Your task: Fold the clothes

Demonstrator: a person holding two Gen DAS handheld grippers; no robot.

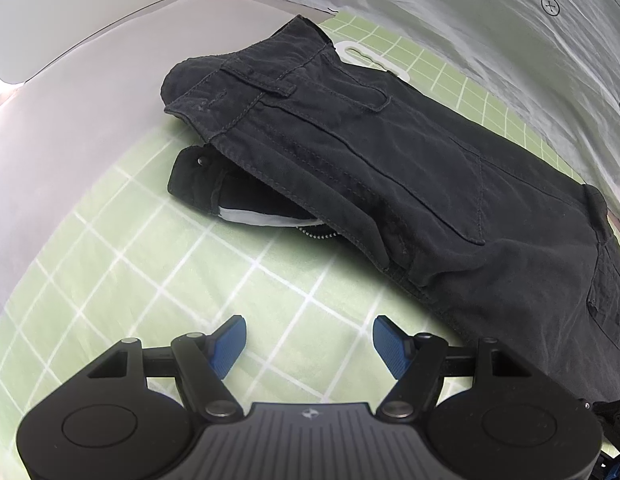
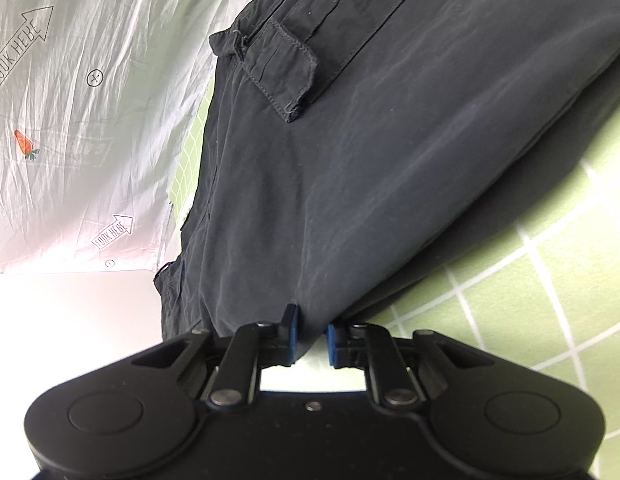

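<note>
Dark cargo trousers (image 1: 389, 168) lie folded lengthwise on a green grid mat (image 1: 150, 272), waistband at the far left with a white label showing under the top layer. My left gripper (image 1: 310, 342) hovers open over bare mat just in front of the trousers, with nothing between its blue pads (image 1: 230, 344). In the right wrist view the trousers (image 2: 349, 160) fill the frame, a pocket flap (image 2: 286, 72) at upper left. My right gripper (image 2: 311, 340) is shut on the near edge of the trouser leg, and the cloth is raised off the mat (image 2: 529, 280), casting a shadow.
A crinkled white sheet (image 2: 90, 120) printed with arrows, crosses and a carrot lies beyond the mat. A white plastic hanger piece (image 1: 373, 60) pokes out behind the waistband. A pale smooth surface (image 1: 70, 80) borders the mat at left.
</note>
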